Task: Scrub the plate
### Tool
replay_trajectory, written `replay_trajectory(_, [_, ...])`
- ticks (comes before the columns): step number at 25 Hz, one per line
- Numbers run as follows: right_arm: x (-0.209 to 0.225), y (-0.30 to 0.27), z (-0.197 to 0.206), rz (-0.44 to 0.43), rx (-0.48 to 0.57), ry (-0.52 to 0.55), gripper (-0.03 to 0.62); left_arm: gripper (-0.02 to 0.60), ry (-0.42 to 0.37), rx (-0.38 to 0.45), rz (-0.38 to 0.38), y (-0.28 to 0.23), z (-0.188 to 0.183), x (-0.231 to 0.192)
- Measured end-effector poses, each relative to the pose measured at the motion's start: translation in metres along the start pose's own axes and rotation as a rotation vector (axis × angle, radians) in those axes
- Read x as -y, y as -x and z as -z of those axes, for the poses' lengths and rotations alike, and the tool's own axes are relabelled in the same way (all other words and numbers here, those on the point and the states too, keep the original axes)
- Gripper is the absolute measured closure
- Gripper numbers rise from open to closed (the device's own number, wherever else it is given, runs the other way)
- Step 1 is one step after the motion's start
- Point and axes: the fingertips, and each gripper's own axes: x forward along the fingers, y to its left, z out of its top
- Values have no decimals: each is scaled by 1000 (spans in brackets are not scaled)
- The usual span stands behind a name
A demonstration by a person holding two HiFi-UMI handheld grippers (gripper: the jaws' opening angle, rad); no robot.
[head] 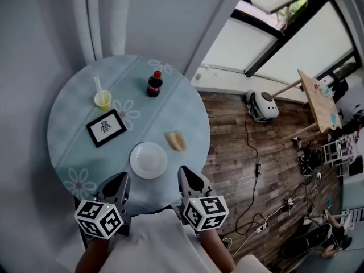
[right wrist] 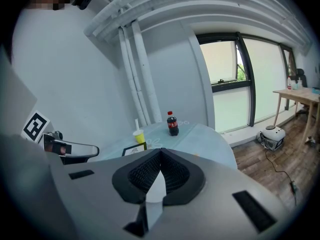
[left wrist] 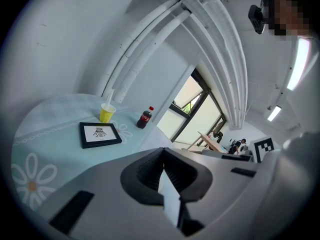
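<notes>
A white round plate (head: 148, 160) lies empty on the pale blue round table (head: 68, 124), near its front edge. A yellowish sponge (head: 176, 140) rests just right of the plate. My left gripper (head: 120, 179) is shut and empty, hovering at the table's near edge left of the plate. My right gripper (head: 187, 173) is also shut and empty, just right of and below the plate. In both gripper views the jaws meet with nothing between them; the plate and sponge are hidden behind the gripper bodies there.
A black-framed picture (head: 106, 127) lies left of centre, also seen as the frame (left wrist: 99, 134). A yellow cup with a straw (head: 102, 98) and a cola bottle (head: 154, 84) stand at the back. White pipes (head: 102, 16) run up the wall. Cables litter the wooden floor (head: 256, 169) at right.
</notes>
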Motion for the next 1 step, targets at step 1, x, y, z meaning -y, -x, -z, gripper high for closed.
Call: replay_trajectory(1, [-1, 0, 1, 0, -2, 2, 562, 574, 3, -1, 0, 0, 0, -1])
